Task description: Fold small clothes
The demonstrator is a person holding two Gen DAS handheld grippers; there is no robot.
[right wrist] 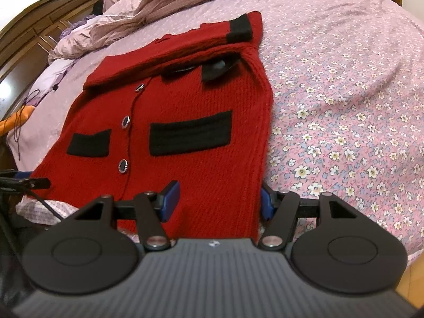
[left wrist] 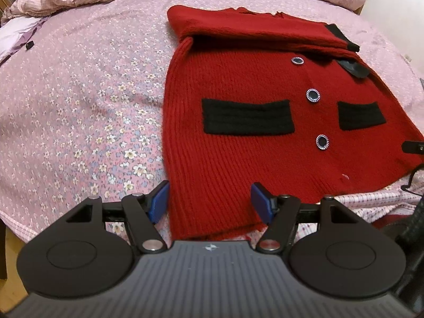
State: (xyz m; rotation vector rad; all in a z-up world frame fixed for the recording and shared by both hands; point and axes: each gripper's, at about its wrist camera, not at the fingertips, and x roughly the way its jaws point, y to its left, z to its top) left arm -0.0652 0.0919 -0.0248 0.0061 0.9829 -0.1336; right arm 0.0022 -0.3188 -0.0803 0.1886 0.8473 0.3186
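Lying flat on the bed (left wrist: 79,84), the red cardigan (left wrist: 238,111) has its hem corners between both grippers' spread fingers (left wrist: 159,204) — unpinched.

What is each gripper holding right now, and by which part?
Nothing is clamped. The left gripper and right gripper each straddle a bottom-hem corner of the red cardigan with jaws open, pads not pressing it.

Lying flat as coarse ribbed knit, matt and fuzzy: red cardigan (left wrist: 238,159), carrying black knit pocket patches (left wrist: 247,116) and glossy dark buttons (left wrist: 313,95) rimmed in shiny metal. Spreading beneath as soft matt cotton-like cloth, printed with small flowers: bedsheet (left wrist: 79,106). Bunching behind as crinkled pink fabric: duvet (right wrist: 164,2). Gleaming at the far edge as varnished wood: headboard (right wrist: 39,18).
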